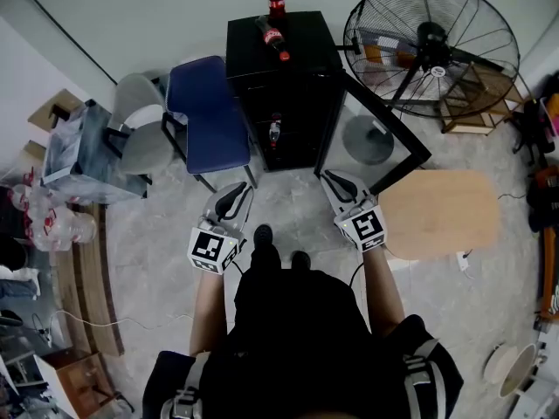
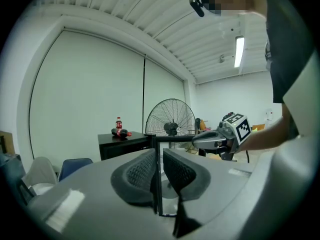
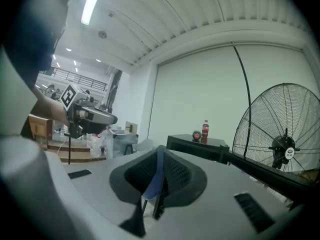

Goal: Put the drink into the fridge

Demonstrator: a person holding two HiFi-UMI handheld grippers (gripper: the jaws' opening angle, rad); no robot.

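One upright bottle [image 1: 276, 0], one lying bottle [image 1: 272, 37] atop fridge [image 1: 306, 42] | only head view shows us third bottle [image 1: 274, 132] inside fridge | left gripper [image 1: 236, 190], right gripper [image 1: 334, 180] slightly parted, empty

The head camera sits above the person and looks steeply down from well off, so the left gripper [image 1: 229, 201], the right gripper [image 1: 341, 186], the black fridge [image 1: 297, 94] beyond them and the fan [image 1: 428, 46] all fit in. The left gripper view rides low, close behind its own jaws. It faces almost level across the room toward the fridge [image 2: 122, 144] and fan [image 2: 171, 119], with the right gripper [image 2: 200, 140] on its right side. The right gripper view is set likewise, with the left gripper [image 3: 112, 118] on its left side. All three views share the fridge top, its upright bottle [image 1: 276, 0] and the fan.
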